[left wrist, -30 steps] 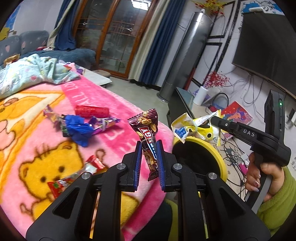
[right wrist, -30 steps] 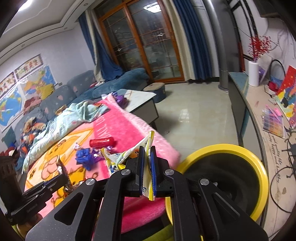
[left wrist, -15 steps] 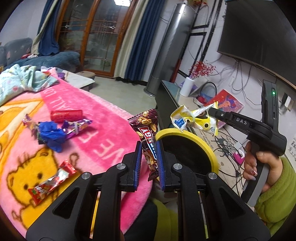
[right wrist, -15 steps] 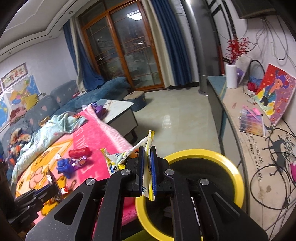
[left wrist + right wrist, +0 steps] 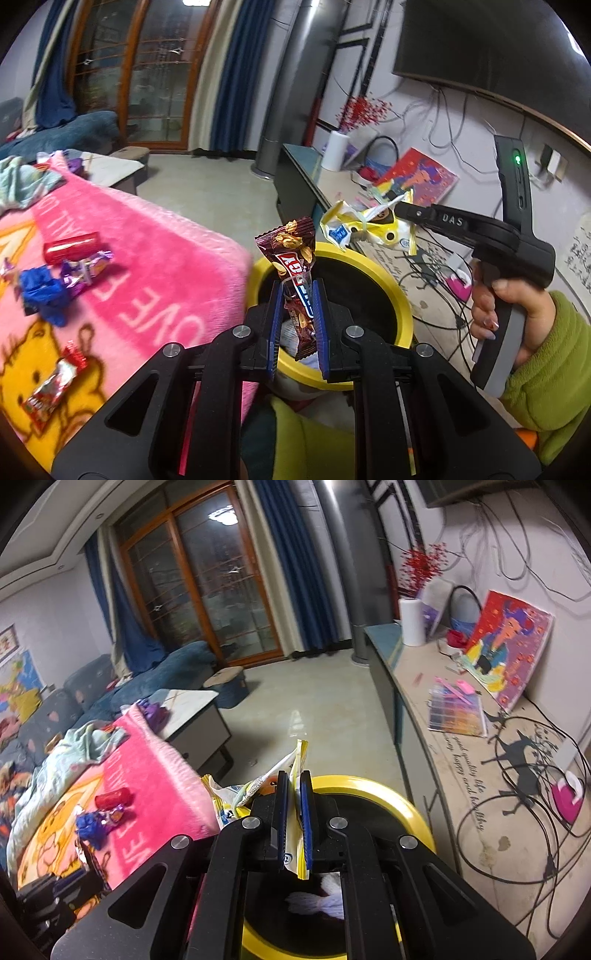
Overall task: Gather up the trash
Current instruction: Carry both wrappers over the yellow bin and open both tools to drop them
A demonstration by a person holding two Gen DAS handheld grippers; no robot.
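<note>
My left hand-held gripper [image 5: 298, 291] is clamped on a brown peanut-bar wrapper [image 5: 295, 266]; the wrapper stands upright between the blue pads, its top fanned out above them. It hangs over the yellow-rimmed bin [image 5: 399, 291], which sits just off the edge of the pink blanket [image 5: 166, 258].

My right hand-held gripper [image 5: 294, 779] is pressed together on a crumpled yellow-and-white wrapper [image 5: 295, 764]; most of the wrapper spills out to the left side of the pads. It too is above the bin's rim [image 5: 369, 784]. From the left wrist view, this wrapper shows past the far rim of the bin, held by my right hand [image 5: 506, 314] in a green sleeve.

White crumpled material lies inside the bin [image 5: 321, 901].

Left on the blanket near its edge: a red wrapper [image 5: 72, 247], a purple wrapper [image 5: 86, 271], a blue crumpled piece [image 5: 40, 291], and a red-and-silver wrapper [image 5: 55, 384] closer to me.
</note>
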